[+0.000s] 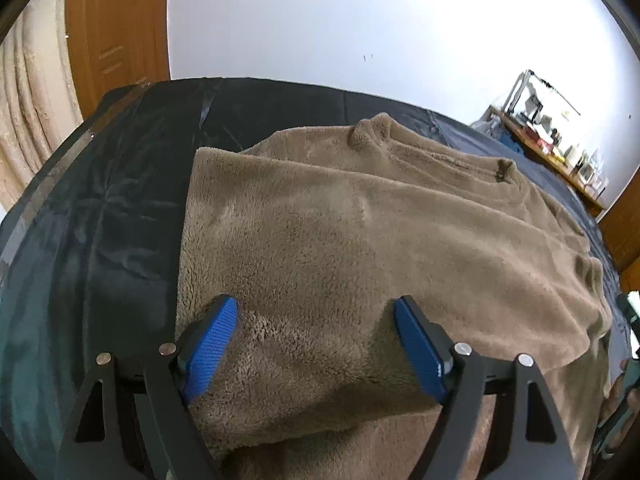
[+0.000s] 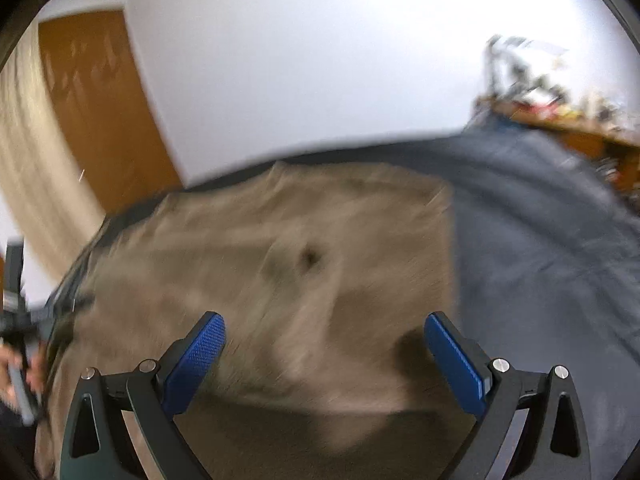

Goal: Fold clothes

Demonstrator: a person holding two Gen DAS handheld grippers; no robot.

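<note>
While both grippers, left gripper [image 1: 316, 320] and right gripper [image 2: 325, 336], gape empty above the brown fleece garment [image 1: 380, 232], pinch its near hem at the bed's [image 1: 100, 220] near edge.

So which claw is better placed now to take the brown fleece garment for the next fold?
Probably the left claw: it is open over the brown fleece garment's near edge.
</note>
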